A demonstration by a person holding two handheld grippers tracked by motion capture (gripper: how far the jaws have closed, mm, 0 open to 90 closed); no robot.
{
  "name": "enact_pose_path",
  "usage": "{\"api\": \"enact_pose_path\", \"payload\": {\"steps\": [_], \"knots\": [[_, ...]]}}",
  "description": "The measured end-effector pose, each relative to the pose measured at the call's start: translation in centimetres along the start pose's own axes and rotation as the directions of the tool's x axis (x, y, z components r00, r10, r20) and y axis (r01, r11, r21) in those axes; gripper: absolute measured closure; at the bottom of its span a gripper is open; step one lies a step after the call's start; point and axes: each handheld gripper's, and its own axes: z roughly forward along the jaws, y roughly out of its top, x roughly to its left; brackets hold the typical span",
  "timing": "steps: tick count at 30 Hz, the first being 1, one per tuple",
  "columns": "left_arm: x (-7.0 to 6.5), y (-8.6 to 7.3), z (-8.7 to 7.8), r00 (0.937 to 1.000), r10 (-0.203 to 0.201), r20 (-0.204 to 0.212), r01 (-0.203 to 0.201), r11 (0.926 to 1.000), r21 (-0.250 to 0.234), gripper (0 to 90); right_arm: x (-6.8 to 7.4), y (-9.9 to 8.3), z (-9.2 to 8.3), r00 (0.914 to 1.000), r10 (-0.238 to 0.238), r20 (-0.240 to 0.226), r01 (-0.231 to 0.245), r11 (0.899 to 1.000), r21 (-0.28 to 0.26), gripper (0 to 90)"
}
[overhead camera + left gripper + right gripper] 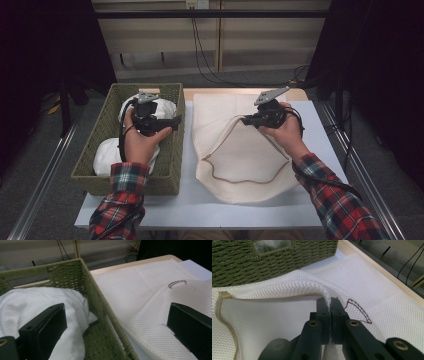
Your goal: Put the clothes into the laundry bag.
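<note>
Mesh bag held open beside the basket

The right gripper [329, 303] pinches the mesh laundry bag's [240, 150] rim, just right of the green woven basket [100, 305]; the left gripper [117, 322] hangs open over white clothes [37, 300] inside the basket — if the thin mesh slips, the mouth would likely collapse.

We see our right gripper [329, 303] clamped on a fold of the mesh bag [287, 290], just below the basket [262, 262].
</note>
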Motion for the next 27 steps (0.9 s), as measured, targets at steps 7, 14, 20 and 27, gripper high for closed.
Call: {"api": "enact_pose_path", "payload": {"steps": [7,14,20,27], "knots": [[2.0,-0.8,0.5,0.998,0.0,-0.063,0.002,0.9993,0.037,2.1,0.0,-0.3,-0.4,1.0,0.009,0.004,-0.009,1.0,-0.004,87.8],[3.2,-1.5,1.5,0.9942,0.009,-0.107,0.0,0.9962,0.087,1.2,-0.3,-0.7,-0.6,0.9998,0.016,0.009,-0.016,1.0,-0.004,87.8],[4.1,-2.2,2.4,0.991,0.014,-0.133,0.002,0.9928,0.12,1.2,-0.5,-0.6,-0.9,0.9998,0.014,0.015,-0.014,1.0,0.0,87.8],[4.9,-2.9,3.4,0.9857,0.03,-0.166,-0.001,0.9853,0.171,1.2,-0.5,-0.6,-0.7,0.9998,0.009,0.015,-0.009,1.0,-0.001,87.8]]}}
